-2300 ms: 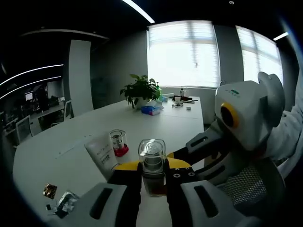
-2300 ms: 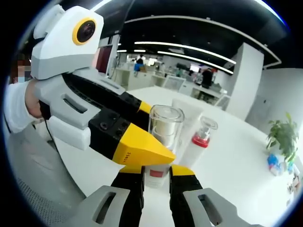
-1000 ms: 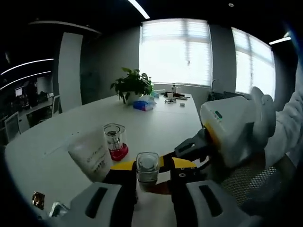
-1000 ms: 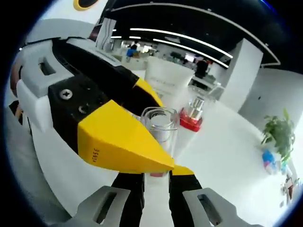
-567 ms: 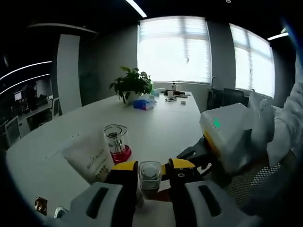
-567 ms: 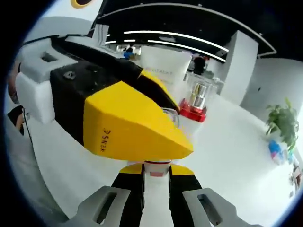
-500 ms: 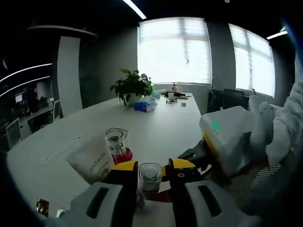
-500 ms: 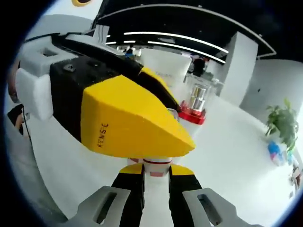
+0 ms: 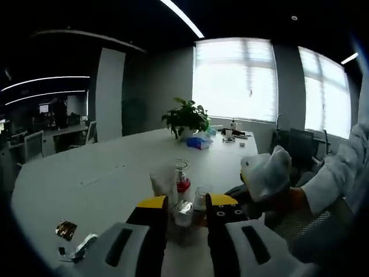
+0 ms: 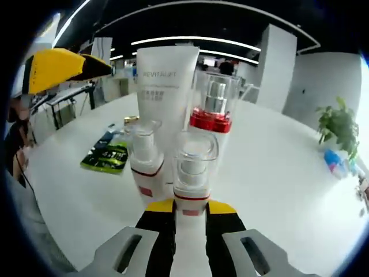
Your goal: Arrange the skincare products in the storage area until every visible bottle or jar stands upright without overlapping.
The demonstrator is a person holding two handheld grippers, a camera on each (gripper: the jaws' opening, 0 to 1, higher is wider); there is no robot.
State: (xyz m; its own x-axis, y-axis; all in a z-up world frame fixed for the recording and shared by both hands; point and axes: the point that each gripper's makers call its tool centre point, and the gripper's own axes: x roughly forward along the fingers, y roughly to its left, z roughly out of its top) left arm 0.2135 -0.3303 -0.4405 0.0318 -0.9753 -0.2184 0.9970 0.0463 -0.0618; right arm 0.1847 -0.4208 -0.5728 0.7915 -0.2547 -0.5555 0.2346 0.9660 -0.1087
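Clear-capped bottle stands between right tongs.

White tube standing upright, dark print near its top reads about "REVITALIFT", letters blurred, green packet on the table carries print too small to read, bottle labels illegible
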